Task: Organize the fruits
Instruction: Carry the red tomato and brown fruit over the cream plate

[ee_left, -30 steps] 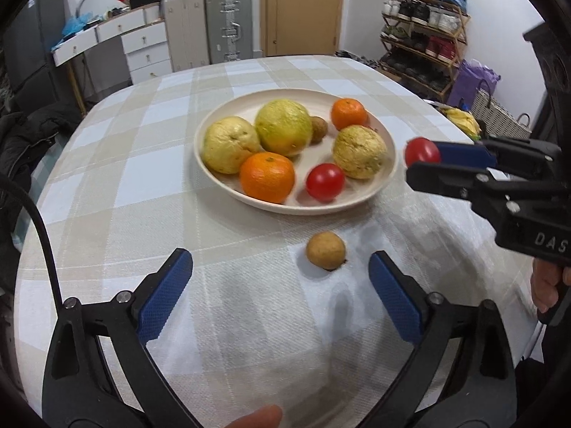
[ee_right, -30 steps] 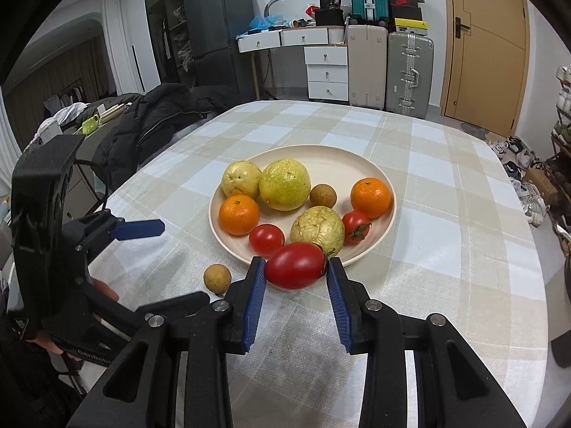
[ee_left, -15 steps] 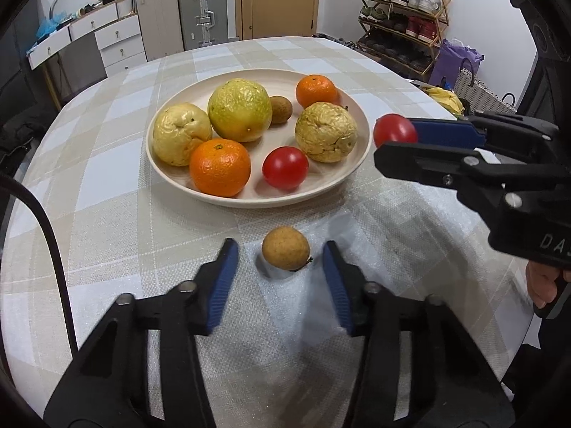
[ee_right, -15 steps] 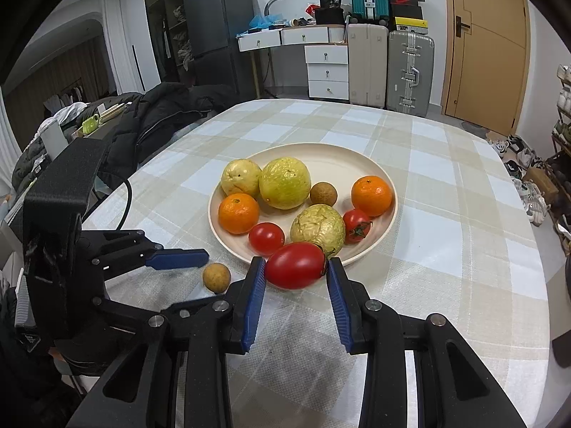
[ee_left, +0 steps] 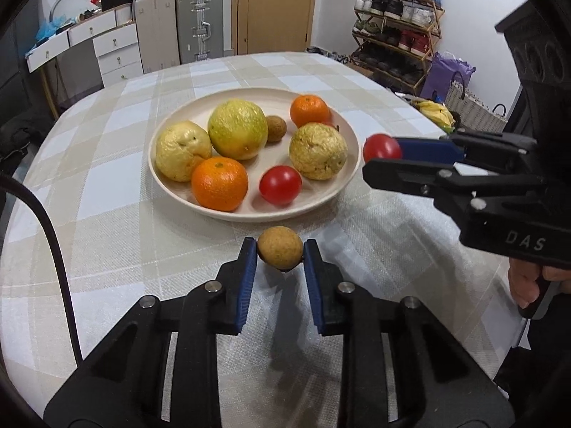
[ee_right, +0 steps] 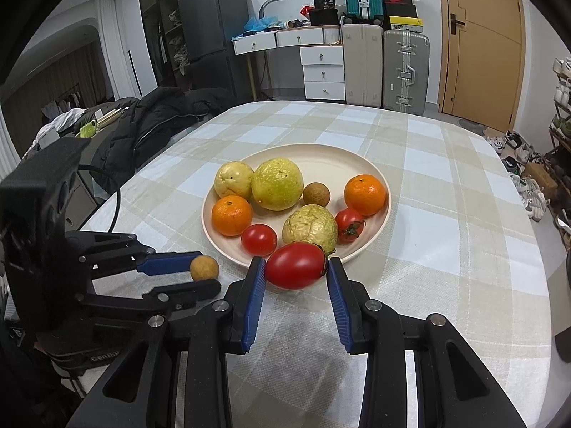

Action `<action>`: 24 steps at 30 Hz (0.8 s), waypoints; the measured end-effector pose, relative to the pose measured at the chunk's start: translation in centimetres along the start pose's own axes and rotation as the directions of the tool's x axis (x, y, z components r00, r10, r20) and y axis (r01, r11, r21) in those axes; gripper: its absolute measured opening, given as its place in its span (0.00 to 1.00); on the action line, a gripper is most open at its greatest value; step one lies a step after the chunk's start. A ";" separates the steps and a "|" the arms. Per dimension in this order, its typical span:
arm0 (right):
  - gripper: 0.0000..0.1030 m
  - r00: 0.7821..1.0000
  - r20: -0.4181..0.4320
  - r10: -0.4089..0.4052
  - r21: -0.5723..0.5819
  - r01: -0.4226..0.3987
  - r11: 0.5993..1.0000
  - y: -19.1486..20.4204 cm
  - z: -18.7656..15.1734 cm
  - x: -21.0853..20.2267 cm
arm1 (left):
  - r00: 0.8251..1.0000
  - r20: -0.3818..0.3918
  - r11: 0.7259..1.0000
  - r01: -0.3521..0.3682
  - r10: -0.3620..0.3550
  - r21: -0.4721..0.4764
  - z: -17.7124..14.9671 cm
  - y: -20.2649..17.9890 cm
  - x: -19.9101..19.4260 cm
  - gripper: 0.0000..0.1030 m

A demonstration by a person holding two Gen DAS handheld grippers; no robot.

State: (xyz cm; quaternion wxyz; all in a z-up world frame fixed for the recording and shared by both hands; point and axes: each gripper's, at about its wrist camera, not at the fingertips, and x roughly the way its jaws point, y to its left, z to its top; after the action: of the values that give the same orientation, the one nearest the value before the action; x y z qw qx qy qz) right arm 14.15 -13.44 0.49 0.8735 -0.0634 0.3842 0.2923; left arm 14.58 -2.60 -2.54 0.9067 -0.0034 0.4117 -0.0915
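Left hand-held gripper (ee_left: 280, 253) sits low over the table (ee_left: 107, 214), pointing at the plate (ee_left: 342, 192), blue pads pinched on the little brown longan (ee_left: 280, 252) just short of the rim. Right hand-held gripper (ee_right: 295, 267) comes in level from the right, clamped on an oval tomato (ee_right: 295, 265) at the plate's near edge (ee_right: 357, 255).

We are seeing checked tablecloth (ee_right: 446, 185) covering table. Black jacket (ee_right: 153, 117) is lying beside table's left edge. White drawer unit (ee_right: 323, 71) and two suitcases (ee_right: 405, 71) are standing against far wall, wooden door (ee_right: 481, 53) just right of them. Shoe rack (ee_left: 396, 32) is holding shoes; purple bag (ee_left: 446, 75) is sitting near it.
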 end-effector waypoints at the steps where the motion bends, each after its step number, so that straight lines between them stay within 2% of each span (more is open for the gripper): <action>1: 0.35 1.000 0.003 0.000 0.002 0.000 1.000 0.0 0.0 0.0 | 1.000 0.012 1.000 -0.005 0.005 -0.004 0.1 0.2 -0.3 0.23; 11: 0.35 0.999 0.046 0.006 0.013 -0.006 1.000 -0.2 0.2 -0.6 | 0.992 0.126 0.998 -0.019 0.027 -0.064 0.9 1.8 -3.3 0.23; 24: 0.35 0.996 0.086 0.000 0.045 -0.004 0.999 -0.9 0.3 -1.1 | 0.979 0.193 0.994 -0.042 0.062 -0.104 1.0 2.7 -5.2 0.23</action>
State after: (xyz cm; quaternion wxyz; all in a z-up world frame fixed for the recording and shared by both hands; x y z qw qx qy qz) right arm 14.24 -14.62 1.36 0.8900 -0.0305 0.3530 0.2869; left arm 12.44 0.82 1.75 0.9436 -0.0468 0.3245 -0.0465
